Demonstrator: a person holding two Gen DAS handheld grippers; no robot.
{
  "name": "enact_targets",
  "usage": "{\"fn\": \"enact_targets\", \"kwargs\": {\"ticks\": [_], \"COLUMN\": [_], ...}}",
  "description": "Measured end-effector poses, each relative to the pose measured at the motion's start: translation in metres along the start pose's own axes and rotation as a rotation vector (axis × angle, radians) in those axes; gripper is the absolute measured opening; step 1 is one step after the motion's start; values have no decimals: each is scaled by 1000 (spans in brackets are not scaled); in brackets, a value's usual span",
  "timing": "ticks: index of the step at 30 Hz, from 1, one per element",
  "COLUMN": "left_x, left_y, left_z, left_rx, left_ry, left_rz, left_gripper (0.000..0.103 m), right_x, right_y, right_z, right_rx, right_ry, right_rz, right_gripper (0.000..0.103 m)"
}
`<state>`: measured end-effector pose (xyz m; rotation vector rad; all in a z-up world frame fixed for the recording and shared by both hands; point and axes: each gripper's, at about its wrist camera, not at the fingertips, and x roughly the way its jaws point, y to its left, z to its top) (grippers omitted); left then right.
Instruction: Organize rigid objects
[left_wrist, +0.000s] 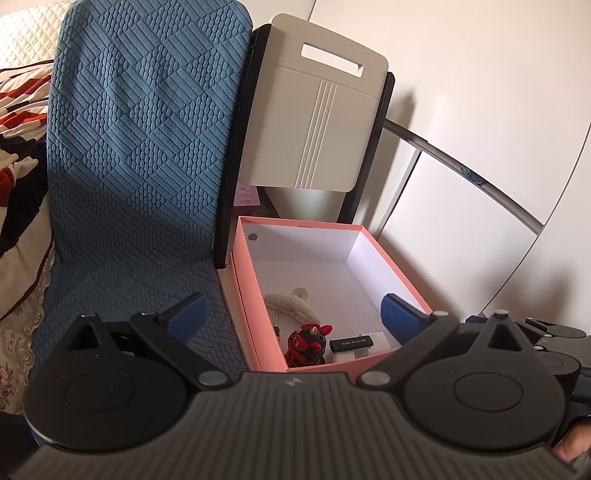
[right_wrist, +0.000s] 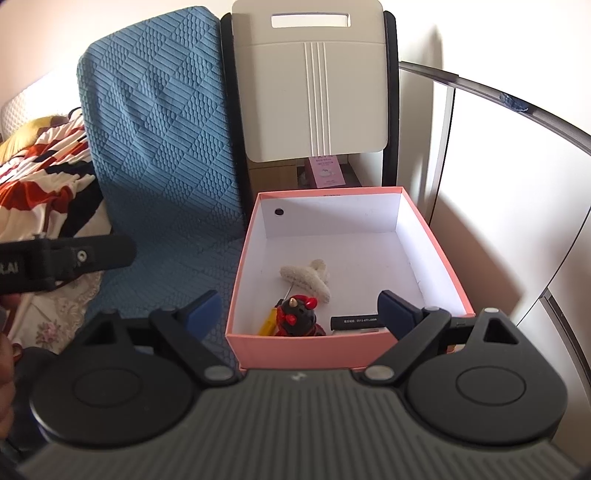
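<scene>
A pink box (right_wrist: 347, 350) with a white interior is seen lying open beside a blue quilted cushion (right_wrist: 159, 147), in front of a cream panel with a slot handle (right_wrist: 314, 85). Inside the box, toward its near wall, a red and black figurine (right_wrist: 297, 317) is found, with a fluffy cream hair clip (right_wrist: 306, 278) just behind it, a yellow item (right_wrist: 269, 322) to its left and a black stick with white print (right_wrist: 356, 323) to its right. The left tongs (left_wrist: 293, 314) are held wide open above the box's near corner, and nothing is gripped between the blue pads (left_wrist: 186, 314). The right tongs (right_wrist: 299, 314) are likewise spread open and empty over the near wall. A patterned blanket (right_wrist: 40, 184) is visible at far left.
</scene>
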<state>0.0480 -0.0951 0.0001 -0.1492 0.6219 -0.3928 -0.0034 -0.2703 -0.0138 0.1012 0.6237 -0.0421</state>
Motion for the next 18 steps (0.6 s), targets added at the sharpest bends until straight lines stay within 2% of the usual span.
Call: {"fn": "enact_targets", "kwargs": {"ticks": [18], "left_x": [-2], "left_y": [-2], "left_z": [-2], "left_rx": [17], "left_ry": [-3], "left_rz": [-14], "left_gripper": [102], "right_x": [0], "right_y": [0], "right_z": [-1], "right_rx": [-3], "right_ry": [-4], "right_rz": [-4], "right_gripper": [93]}}
